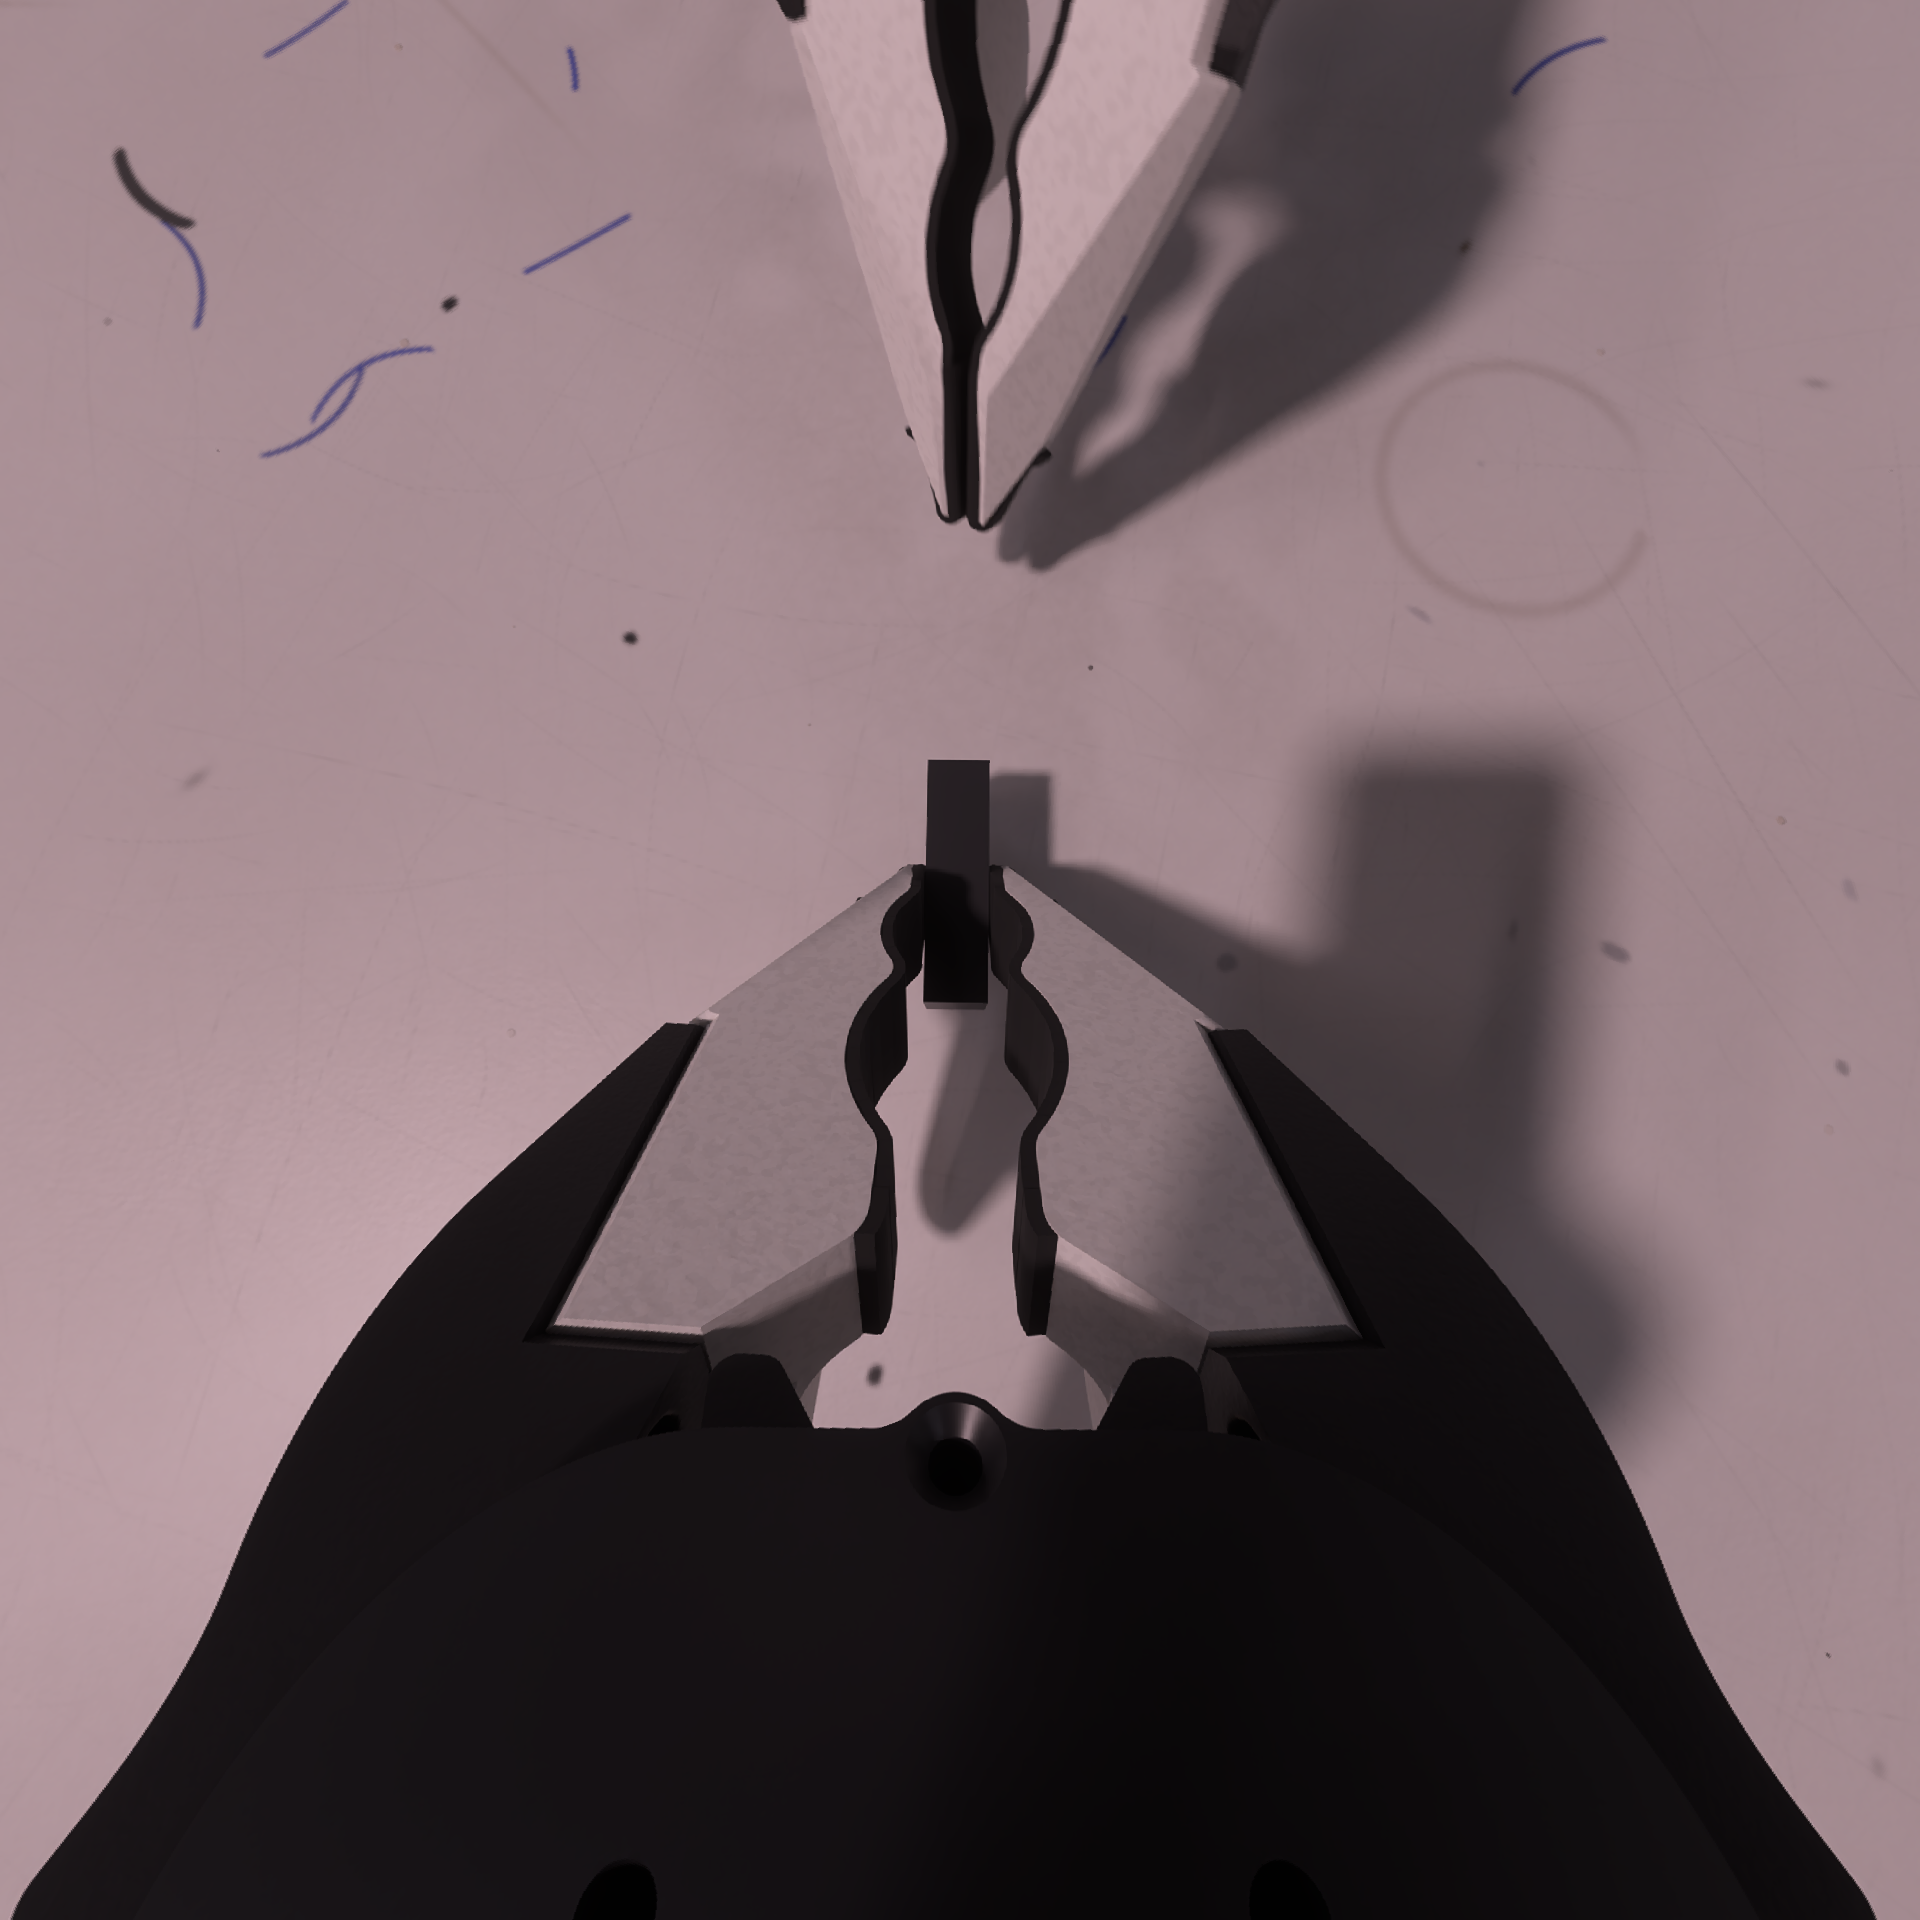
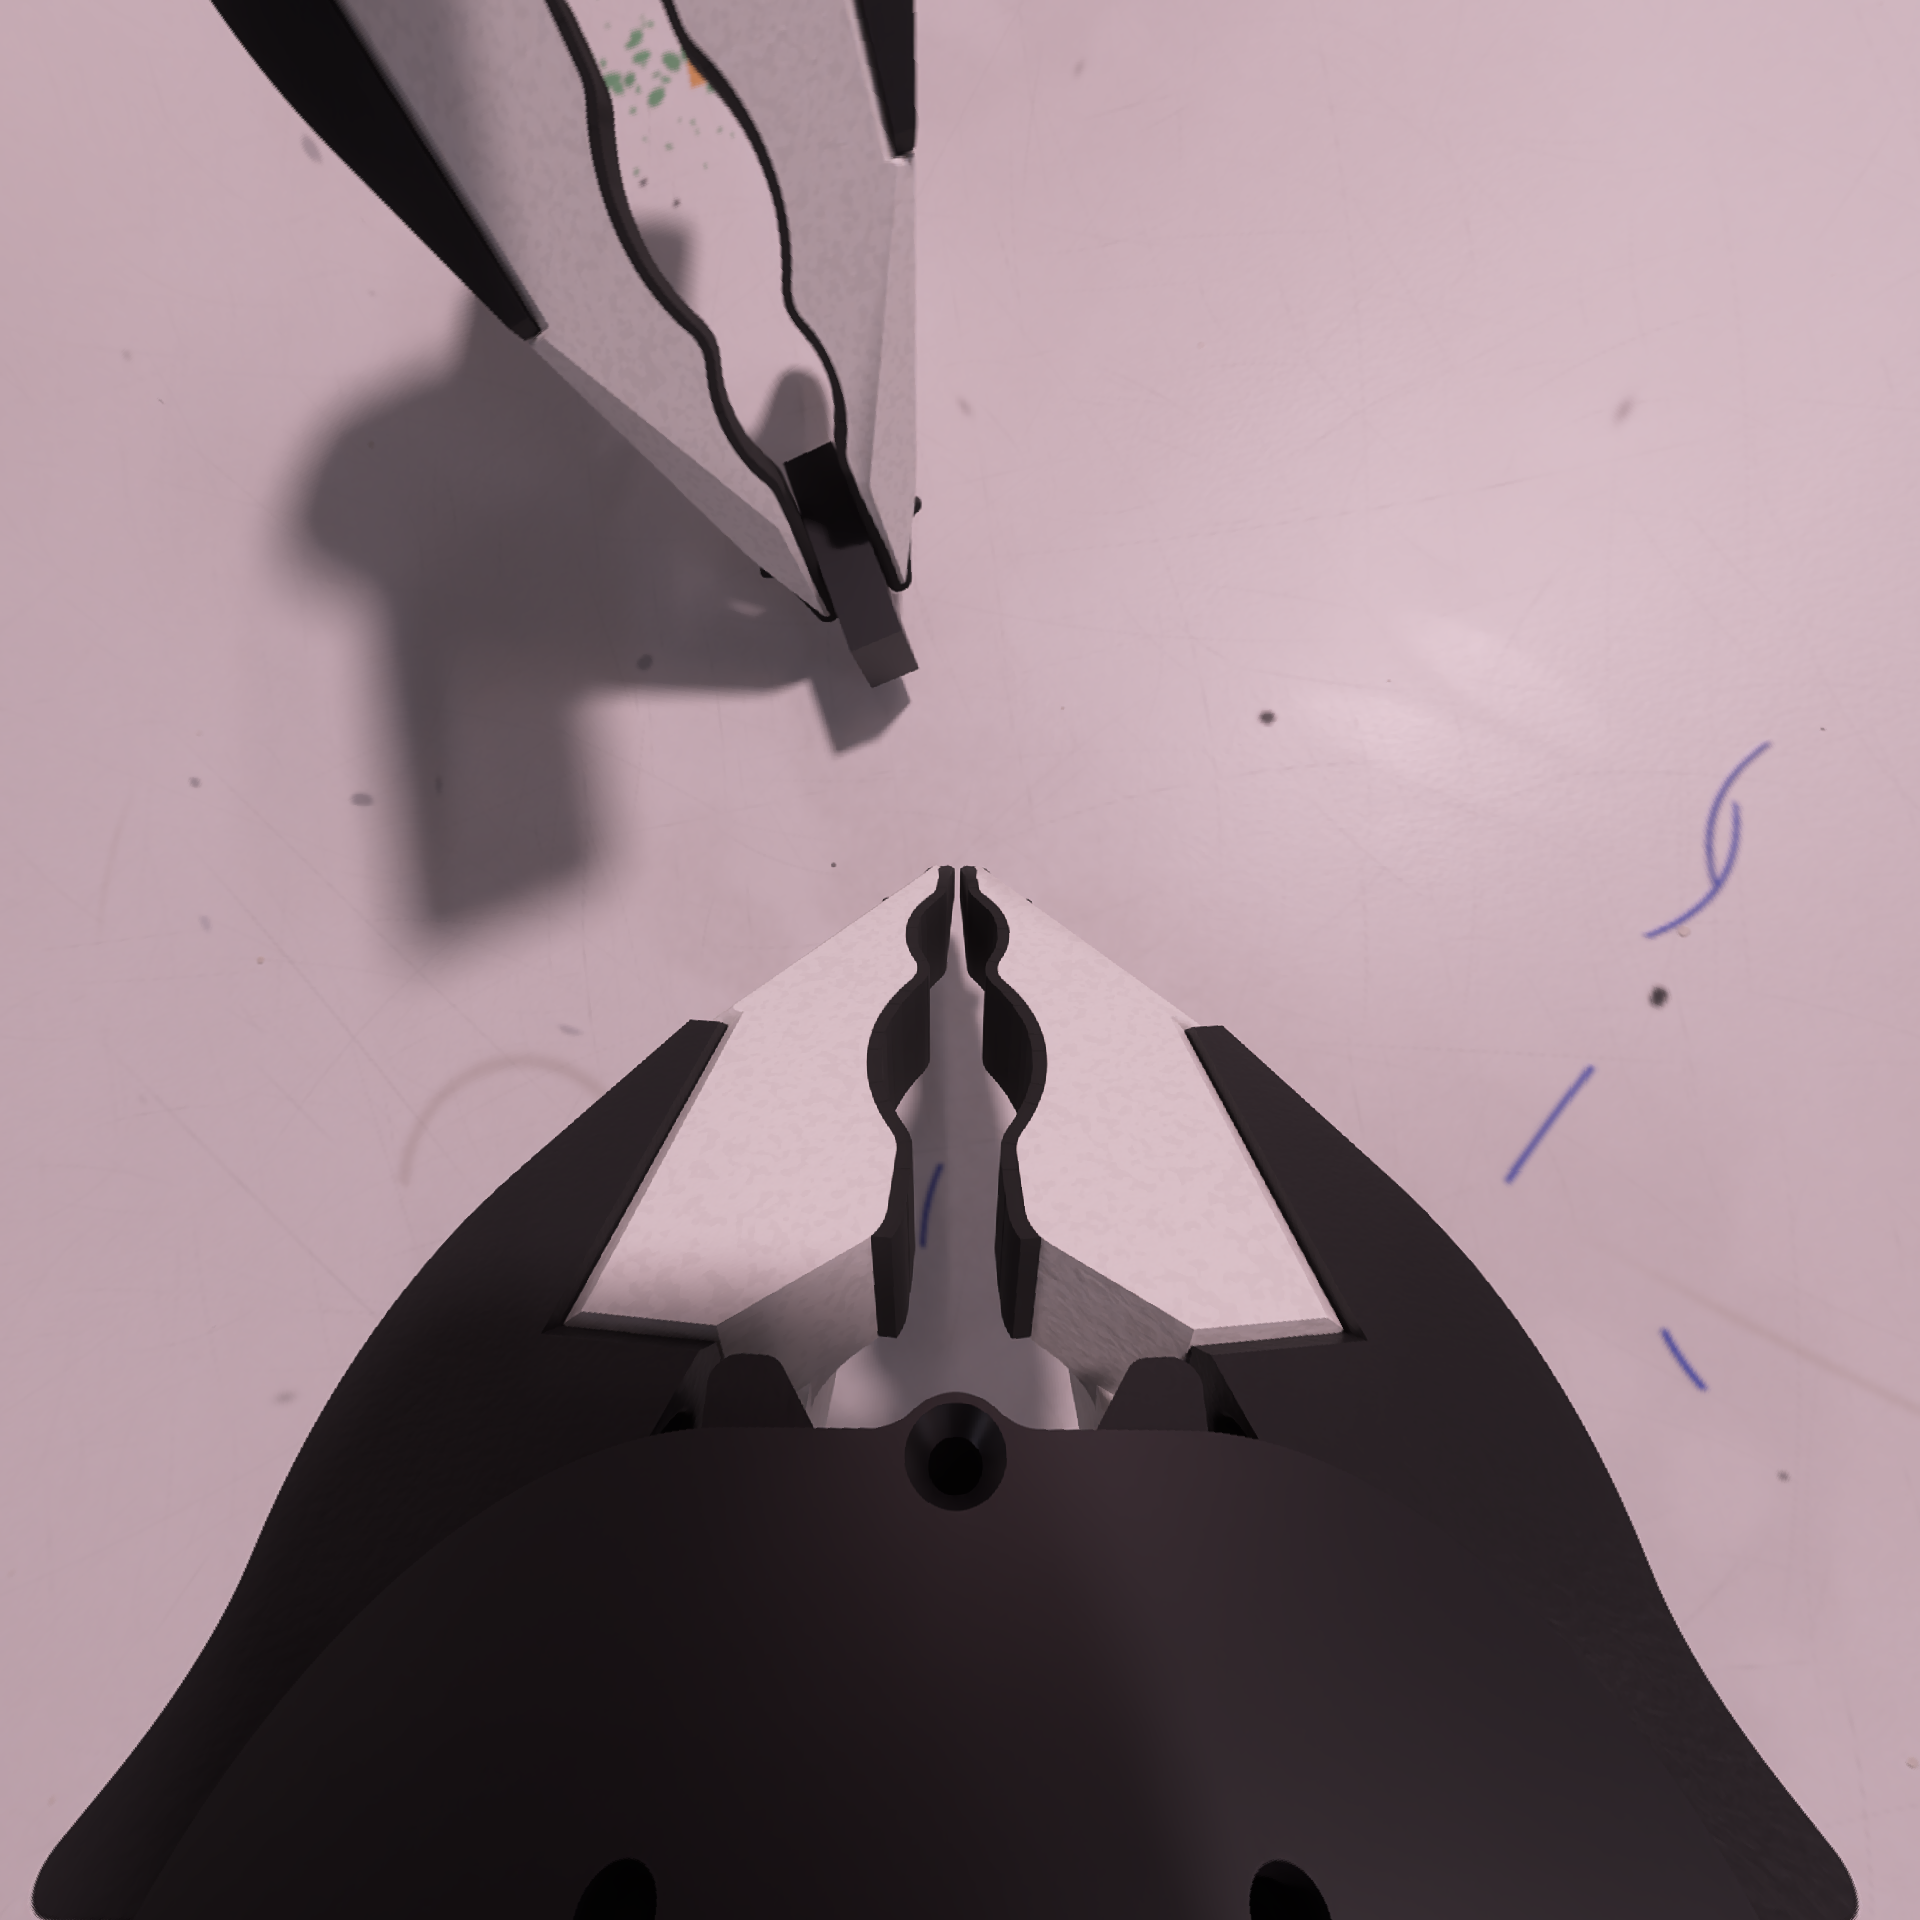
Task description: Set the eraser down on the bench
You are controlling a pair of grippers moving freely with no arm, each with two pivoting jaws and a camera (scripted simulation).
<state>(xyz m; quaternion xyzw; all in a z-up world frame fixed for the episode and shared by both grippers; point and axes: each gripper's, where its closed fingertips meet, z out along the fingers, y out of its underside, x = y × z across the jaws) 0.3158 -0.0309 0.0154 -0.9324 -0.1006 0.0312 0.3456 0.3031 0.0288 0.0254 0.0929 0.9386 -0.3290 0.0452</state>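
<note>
The eraser (image 1: 957,821) is a small dark block. My left gripper (image 1: 957,878) is shut on it at the fingertips, and its far end sticks out past them above the pale pink bench (image 1: 416,831). In the right wrist view the eraser (image 2: 868,613) shows between the left gripper's tips (image 2: 854,594), its end a little above its shadow on the bench. My right gripper (image 2: 957,873) is shut and empty. It faces the left gripper and also shows at the top of the left wrist view (image 1: 961,514).
The bench (image 2: 1351,520) carries blue pen strokes (image 1: 577,244), a black stroke (image 1: 145,192), dark specks and a faint ring mark (image 1: 1512,483). Green and orange flecks (image 2: 639,78) show between the left gripper's fingers in the right wrist view.
</note>
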